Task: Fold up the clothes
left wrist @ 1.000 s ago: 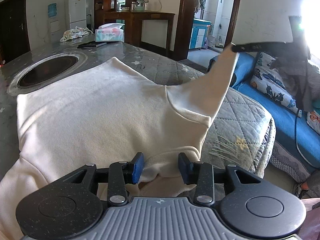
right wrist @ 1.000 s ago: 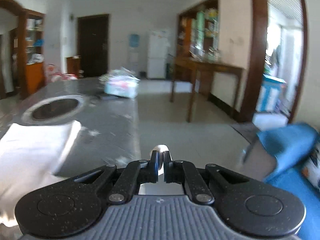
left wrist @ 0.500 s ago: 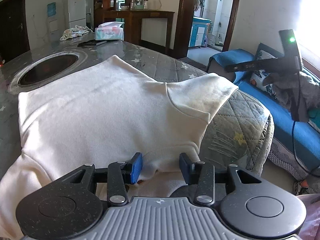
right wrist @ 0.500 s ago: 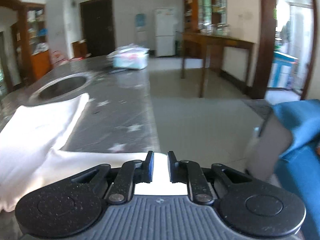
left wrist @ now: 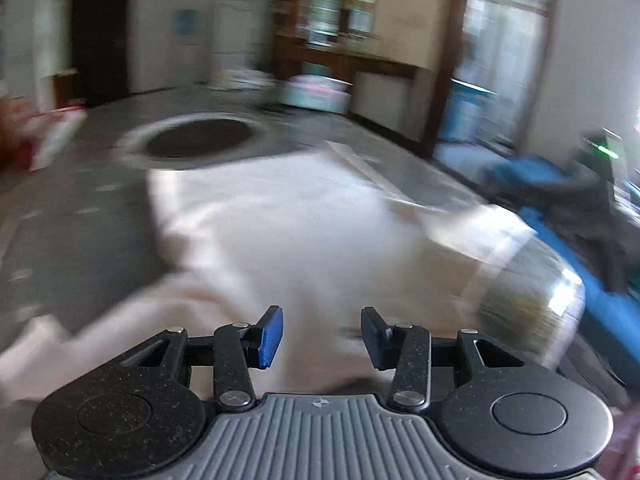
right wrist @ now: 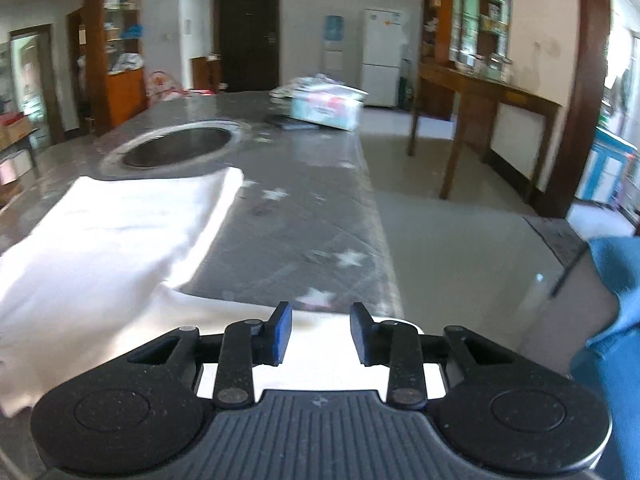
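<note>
Cream sweatshirt (left wrist: 288, 232) lies spread on grey quilted table cover (right wrist: 304, 208), near round dark inset (right wrist: 180, 146). Left gripper (left wrist: 322, 334): jaws apart, above garment's near edge, nothing clamped; view blurred. Right gripper (right wrist: 320, 330): jaws apart, have just been opening, over sleeve at table's right edge, pads not pressing cloth. Tissue box (right wrist: 326, 106) at far end.

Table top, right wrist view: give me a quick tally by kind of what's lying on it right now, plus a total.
White garment: 1
Tissue box: 1
Flat dark item beside the box: 1, too small to identify
Pile of cloth or paper behind the box: 1, unclear what it is
Total: 4
</note>
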### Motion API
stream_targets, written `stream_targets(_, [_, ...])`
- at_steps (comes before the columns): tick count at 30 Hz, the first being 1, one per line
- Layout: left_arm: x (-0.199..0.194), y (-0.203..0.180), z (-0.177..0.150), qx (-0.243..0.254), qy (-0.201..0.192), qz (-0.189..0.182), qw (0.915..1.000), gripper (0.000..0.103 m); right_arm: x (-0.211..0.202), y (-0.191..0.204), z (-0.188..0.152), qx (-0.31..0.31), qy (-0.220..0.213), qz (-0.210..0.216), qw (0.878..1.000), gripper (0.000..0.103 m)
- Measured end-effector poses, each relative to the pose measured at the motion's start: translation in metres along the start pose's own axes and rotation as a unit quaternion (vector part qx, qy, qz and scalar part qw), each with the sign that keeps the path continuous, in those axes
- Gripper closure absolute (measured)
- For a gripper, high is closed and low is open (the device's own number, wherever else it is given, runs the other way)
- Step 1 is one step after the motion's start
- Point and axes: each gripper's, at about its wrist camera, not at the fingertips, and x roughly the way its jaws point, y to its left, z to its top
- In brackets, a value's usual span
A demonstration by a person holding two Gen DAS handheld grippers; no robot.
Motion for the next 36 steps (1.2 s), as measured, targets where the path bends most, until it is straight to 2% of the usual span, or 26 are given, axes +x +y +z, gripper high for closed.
stream_targets(2, [-0.004, 0.028, 0.002, -0.04, -0.006, 0.064, 0.9972, 0.056, -0.003, 0.013, 0.005, -0.013, -0.006, 0.019, 1.0, 0.069])
stream_targets(5, [-0.001, 0.066, 0.005, -0.084, -0.004, 0.162, 0.9833, 0.055, -0.008, 0.035, 0.013, -0.029, -0.015, 0.053, 0.998, 0.068])
stream_targets(8, [0.008, 0.094, 0.007, -0.124, 0.012, 0.204, 0.971, 0.053, -0.01, 0.059, 0.018, -0.051, -0.017, 0.087, 0.995, 0.063])
stream_targets(11, [0.018, 0.107, 0.007, -0.148, 0.027, 0.208, 0.9664, 0.052, -0.011, 0.086, 0.02, -0.081, -0.015, 0.123, 0.989, 0.063])
stream_targets(16, [0.031, 0.114, 0.007, -0.154, 0.034, 0.243, 0.9571, 0.054, -0.012, 0.128, 0.018, -0.136, -0.003, 0.188, 0.973, 0.062])
stream_targets(20, [0.027, 0.123, 0.008, -0.155, 0.027, 0.259, 0.9529, 0.095, -0.012, 0.159, 0.017, -0.174, 0.008, 0.233, 0.957, 0.061])
stream_targets(22, [0.016, 0.133, 0.006, -0.17, 0.009, 0.25, 0.9531, 0.097, -0.013, 0.173, 0.014, -0.195, 0.009, 0.254, 0.947, 0.06])
stream_targets(26, [-0.011, 0.144, 0.003, -0.171, -0.044, 0.261, 0.9491, 0.099, -0.01, 0.204, 0.013, -0.227, 0.012, 0.293, 0.928, 0.06])
stream_targets(32, [-0.057, 0.161, -0.02, -0.219, -0.122, 0.259, 0.9329, 0.099, 0.0, 0.244, 0.005, -0.255, 0.03, 0.337, 0.906, 0.06])
stream_targets(36, [-0.062, 0.17, -0.043, -0.221, -0.096, 0.272, 0.9317, 0.098, 0.002, 0.261, -0.005, -0.284, 0.05, 0.355, 0.889, 0.06])
